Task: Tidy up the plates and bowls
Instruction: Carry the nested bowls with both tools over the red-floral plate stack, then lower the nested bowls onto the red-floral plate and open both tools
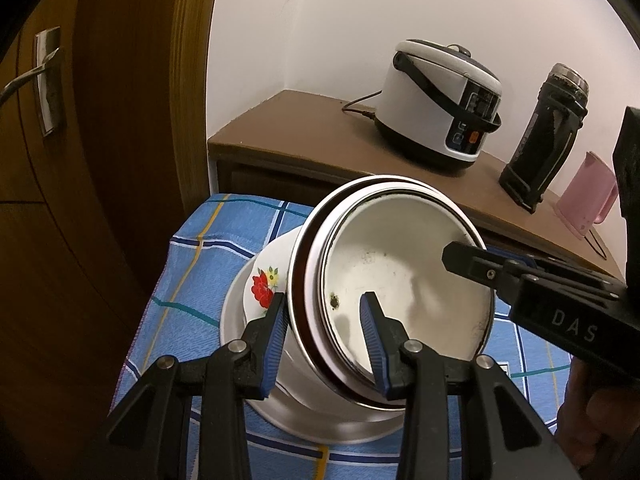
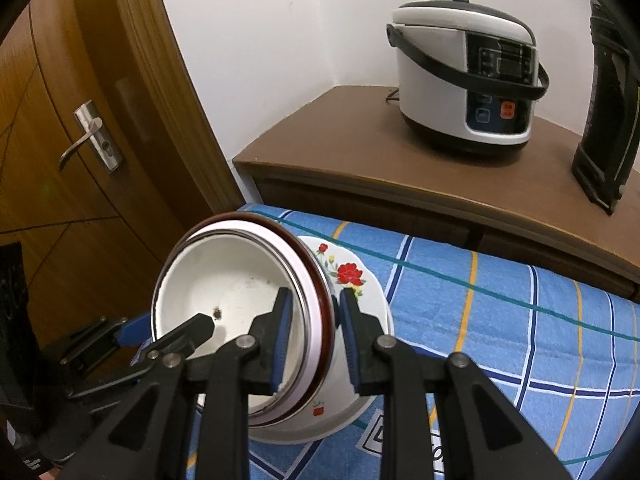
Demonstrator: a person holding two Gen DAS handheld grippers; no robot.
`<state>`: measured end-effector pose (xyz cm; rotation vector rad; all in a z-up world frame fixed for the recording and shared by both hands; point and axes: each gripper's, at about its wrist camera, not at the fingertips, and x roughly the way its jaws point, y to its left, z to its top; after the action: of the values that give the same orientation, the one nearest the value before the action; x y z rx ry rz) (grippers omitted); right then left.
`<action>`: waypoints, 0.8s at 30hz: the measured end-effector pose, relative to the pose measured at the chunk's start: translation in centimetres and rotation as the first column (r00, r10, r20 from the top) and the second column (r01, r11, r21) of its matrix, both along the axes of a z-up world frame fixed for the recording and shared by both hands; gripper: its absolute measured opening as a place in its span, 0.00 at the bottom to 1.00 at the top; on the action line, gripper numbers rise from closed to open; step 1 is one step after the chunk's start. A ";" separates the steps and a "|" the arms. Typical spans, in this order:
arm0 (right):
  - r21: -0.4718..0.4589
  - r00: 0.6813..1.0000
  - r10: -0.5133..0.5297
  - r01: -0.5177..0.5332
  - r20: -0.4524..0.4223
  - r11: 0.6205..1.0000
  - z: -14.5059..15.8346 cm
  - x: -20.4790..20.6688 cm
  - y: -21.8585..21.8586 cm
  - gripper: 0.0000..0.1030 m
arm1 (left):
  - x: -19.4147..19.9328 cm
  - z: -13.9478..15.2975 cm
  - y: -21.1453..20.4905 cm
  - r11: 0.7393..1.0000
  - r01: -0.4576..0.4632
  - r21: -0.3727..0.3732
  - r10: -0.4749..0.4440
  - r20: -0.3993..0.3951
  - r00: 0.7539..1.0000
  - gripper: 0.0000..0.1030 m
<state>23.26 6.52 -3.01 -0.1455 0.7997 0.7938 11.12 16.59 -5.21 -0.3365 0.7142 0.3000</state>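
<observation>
1. A round white enamel bowl (image 1: 404,292) with a metal rim is sitting tilted at the centre of the left wrist view, its smooth, chipped inside facing the camera, nested within a larger white bowl (image 1: 276,276) painted with red flowers
2. A dark brown band is showing between the two rims
3. The nested bowls are resting on a flat white plate (image 1: 232,312), which is lying on a blue checked cloth (image 1: 208,248) with yellow and teal stripes, low in the frame
4. The left tool (image 1: 326,312) is grasping the near rims, one ribbed blue pad outside the flowered wall and one inside the enamel bowl
5. The right tool (image 2: 316,312), at lower centre of the right wrist view, is clenching the stacked rims on their right side, one pad inside and one outside
6. A glossy white rice cooker (image 1: 444,104) with a black handle is standing on a brown wooden counter (image 1: 304,128) at upper right, beside a tall black flask (image 1: 548,132) and a pink plastic jug (image 1: 584,196)
7. A wooden door (image 2: 60,120) with a metal lever handle is filling the left side
</observation>
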 end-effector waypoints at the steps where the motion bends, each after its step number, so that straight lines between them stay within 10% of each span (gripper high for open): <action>1: -0.002 1.000 0.001 -0.001 -0.001 1.000 0.0 0.1 0.1 0.24 | 0.0 -0.1 0.0 1.000 0.000 0.000 0.000 -0.004 1.000 0.39; 24: -0.081 0.998 0.010 -0.015 -0.062 0.997 -0.7 2.2 1.7 0.24 | 1.5 -1.7 0.4 0.996 0.040 -0.084 -0.048 -0.094 0.994 0.39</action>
<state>25.44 8.20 -3.73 -0.2000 0.8905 0.7806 12.61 17.00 -6.95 -0.3859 0.8293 0.2463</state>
